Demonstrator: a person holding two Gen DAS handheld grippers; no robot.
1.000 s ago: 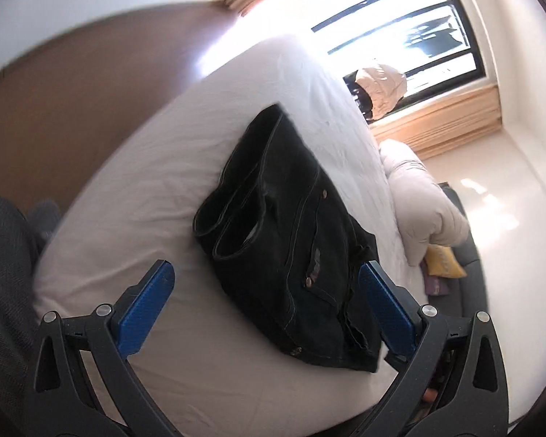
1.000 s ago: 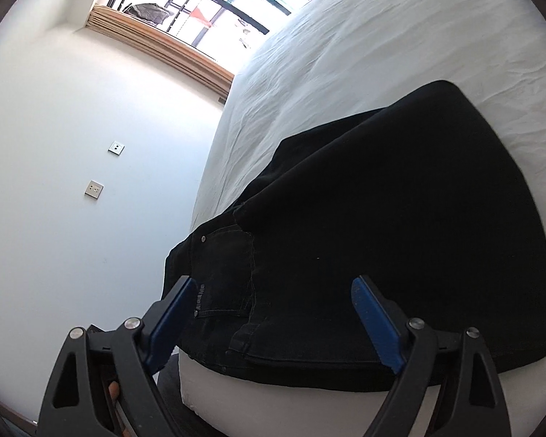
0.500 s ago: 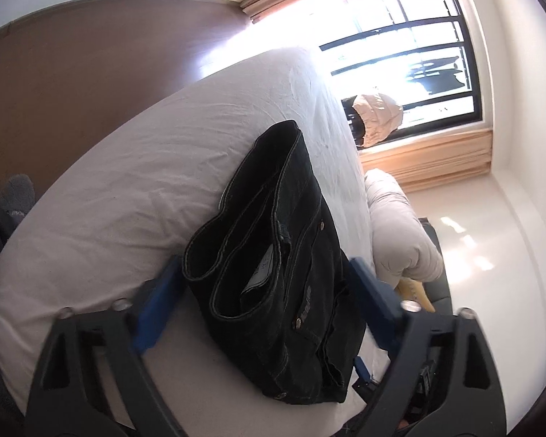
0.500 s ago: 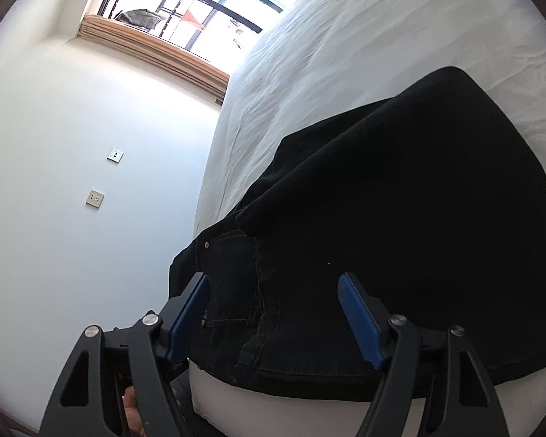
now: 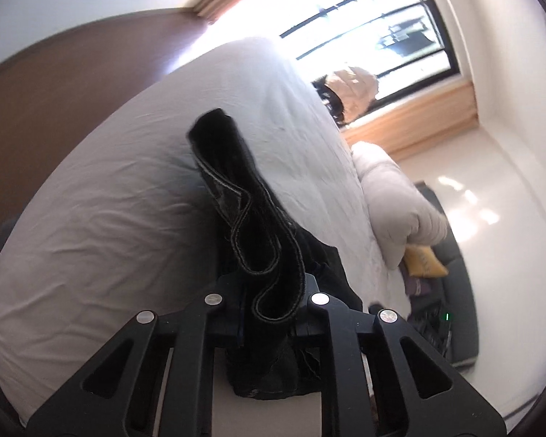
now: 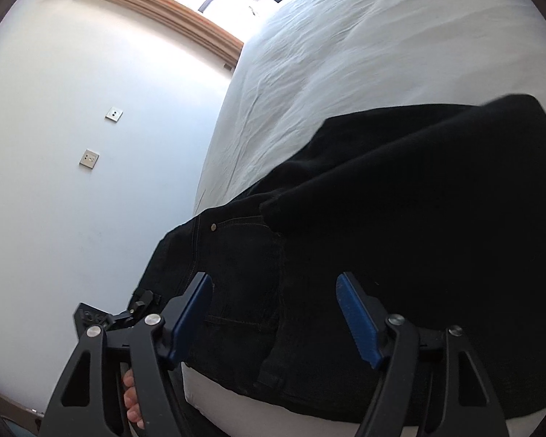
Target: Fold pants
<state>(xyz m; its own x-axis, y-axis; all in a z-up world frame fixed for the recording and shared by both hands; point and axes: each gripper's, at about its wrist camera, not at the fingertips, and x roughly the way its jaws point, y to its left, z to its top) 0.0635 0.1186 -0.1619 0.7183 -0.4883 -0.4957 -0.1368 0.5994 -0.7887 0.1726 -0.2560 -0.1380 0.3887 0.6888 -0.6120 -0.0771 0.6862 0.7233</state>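
Left wrist view: the left claw (image 5: 269, 313) has clamped down on the waistband end of the black jeans (image 5: 244, 196), its fingers drawn together with denim bunched between them. A second ago its blue pads stood wide on either side of the folded garment; half a second ago they were closing in around the waistband. The fabric now rises in a ridge off the white bed (image 5: 109, 218), so this end looks gripped and partly lifted, probably ready to be carried over for the next fold. A beige duvet (image 5: 393, 196) lies at the bed's far edge, below the window (image 5: 375, 29).

Right wrist view: the right claw (image 6: 275, 318) is wide apart, its blue pads (image 6: 356, 318) straddling the pocket area of the jeans (image 6: 418, 218), which lie near the bed's (image 6: 345, 54) edge. Against the earlier frames it has come closer and lower over the cloth, but it grips nothing yet. I judge it must close on its side before the fold can be made evenly.
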